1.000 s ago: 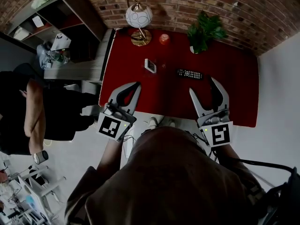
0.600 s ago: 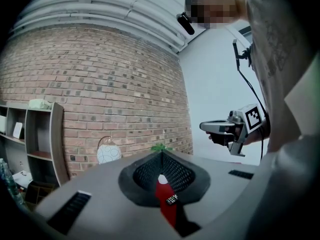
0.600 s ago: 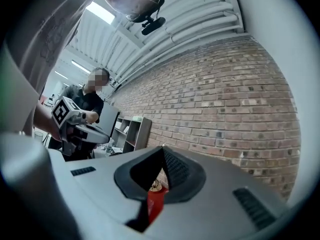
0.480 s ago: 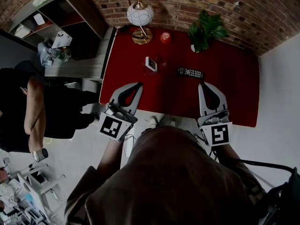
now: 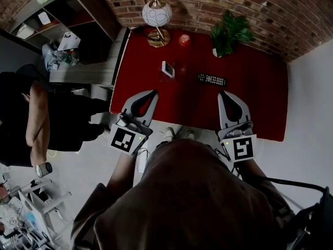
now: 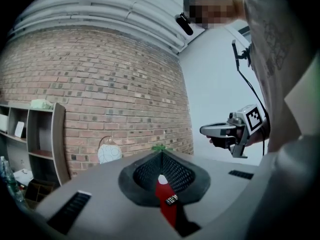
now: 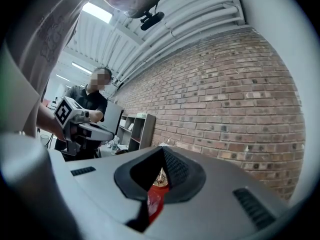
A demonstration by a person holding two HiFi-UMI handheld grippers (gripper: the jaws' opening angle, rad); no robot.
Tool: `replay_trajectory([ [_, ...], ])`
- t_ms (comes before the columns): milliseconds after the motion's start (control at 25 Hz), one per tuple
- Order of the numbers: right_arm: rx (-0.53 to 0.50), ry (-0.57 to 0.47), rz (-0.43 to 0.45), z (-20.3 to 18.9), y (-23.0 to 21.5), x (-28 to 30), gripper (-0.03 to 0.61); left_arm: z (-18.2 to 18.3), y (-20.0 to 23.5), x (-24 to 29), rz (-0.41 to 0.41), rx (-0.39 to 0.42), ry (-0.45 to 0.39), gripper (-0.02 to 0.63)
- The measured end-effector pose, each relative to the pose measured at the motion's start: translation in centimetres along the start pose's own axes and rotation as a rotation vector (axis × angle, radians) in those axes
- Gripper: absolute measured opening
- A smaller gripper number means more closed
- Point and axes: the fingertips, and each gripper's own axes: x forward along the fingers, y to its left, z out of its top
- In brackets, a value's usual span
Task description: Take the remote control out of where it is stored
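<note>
The left gripper (image 5: pixel 154 93) and right gripper (image 5: pixel 222 94) are hovering over the red table (image 5: pixel 260 95), both squeezed shut on nothing, and the remote (image 5: pixel 211 80) is lying near the right one.

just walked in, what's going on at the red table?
A person stands at the red table with a gripper in each hand. The left gripper and the right gripper both have their fingers shut on nothing and point level over the table's near edge. The black remote control lies in the open on the tabletop just past the right gripper, untouched. A white globe lamp and a green potted plant stand at the back.
</note>
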Motion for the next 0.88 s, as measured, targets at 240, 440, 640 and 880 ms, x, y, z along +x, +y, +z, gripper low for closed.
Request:
replay_trajectory([
  [240, 0.008, 0.008, 0.002, -0.36, -0.11, 0.11, 0.012, 0.19, 0.74, -0.22, 0.028, -0.039, -0.02, 0.009],
  [440, 0.013, 0.004, 0.0, -0.3, -0.22, 0.13, 0.012, 0.74, 0.94, -0.35, 0.044, -0.007, -0.027, 0.009],
  [640, 0.021, -0.001, 0.002, -0.04, 0.06, 0.04, 0.012, 0.79, 0.67, -0.53, 0.042, -0.009, -0.025, 0.009],
  [880, 0.023, 0.003, 0.009, -0.01, 0.31, 0.07, 0.012, 0.65, 0.66, -0.69, 0.046, -0.013, -0.018, 0.009],
])
